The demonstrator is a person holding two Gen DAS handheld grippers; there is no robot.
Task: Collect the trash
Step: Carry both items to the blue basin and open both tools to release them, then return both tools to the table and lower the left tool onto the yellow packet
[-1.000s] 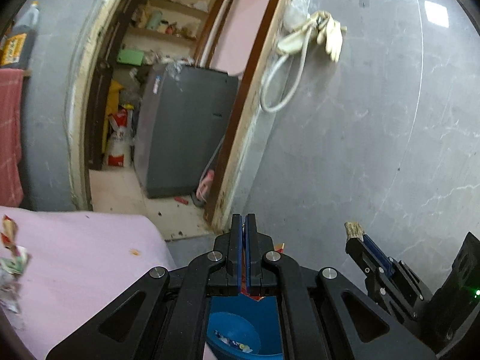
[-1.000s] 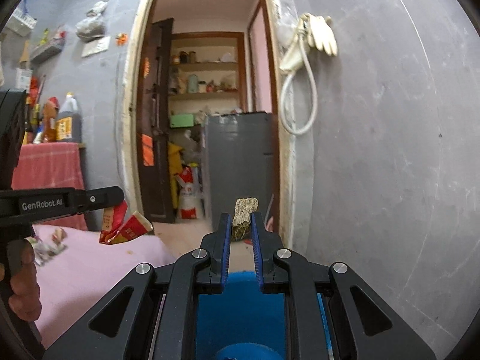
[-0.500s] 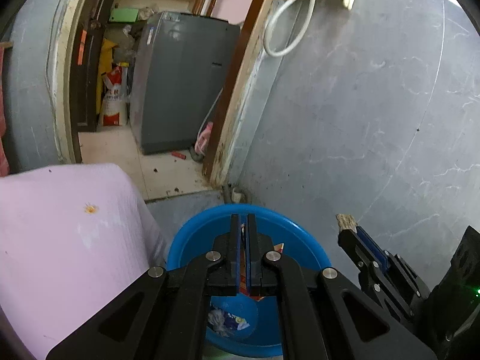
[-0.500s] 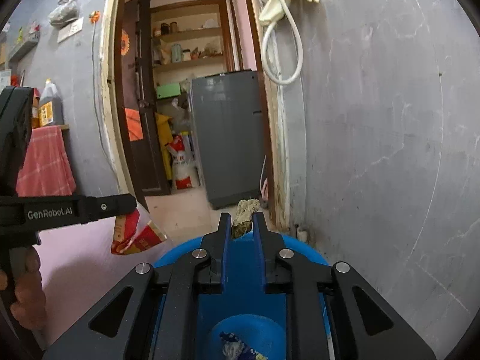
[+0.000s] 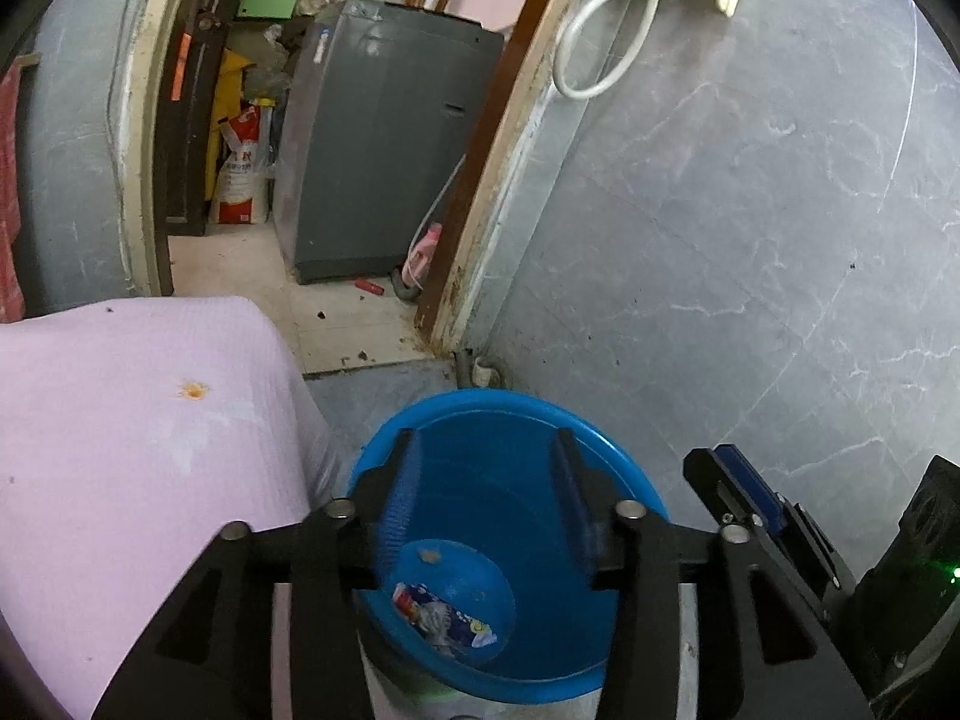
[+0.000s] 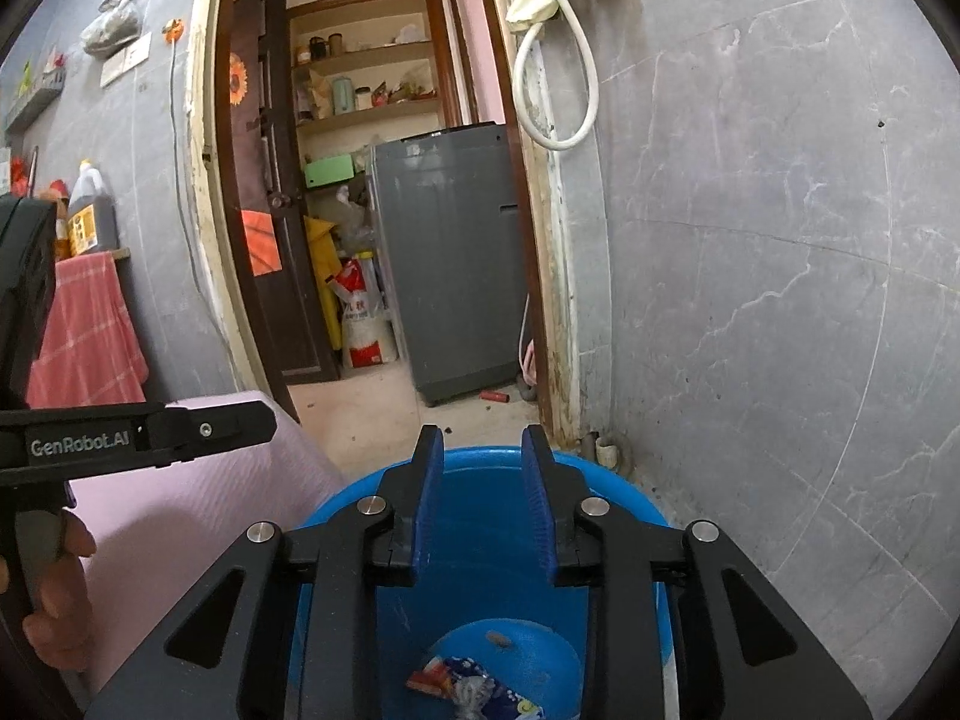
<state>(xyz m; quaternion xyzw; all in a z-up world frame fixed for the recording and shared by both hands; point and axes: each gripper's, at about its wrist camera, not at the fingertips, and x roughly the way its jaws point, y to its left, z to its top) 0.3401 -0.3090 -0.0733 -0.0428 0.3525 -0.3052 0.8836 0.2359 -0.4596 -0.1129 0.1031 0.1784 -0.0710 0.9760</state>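
**Both grippers over the bucket**

Your left gripper (image 5: 483, 495): jaws just opened, released, nothing between; your right gripper (image 6: 482, 501): likewise, just parted, empty; bucket (image 5: 624, 483) below both; wrappers (image 5: 441, 615) at its bottom, 6 o'clock.

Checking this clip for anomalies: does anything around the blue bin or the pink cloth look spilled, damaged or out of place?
One thing: an orange stain marks the pink cloth. The trash lies inside the blue bin, nothing spilled beside it.
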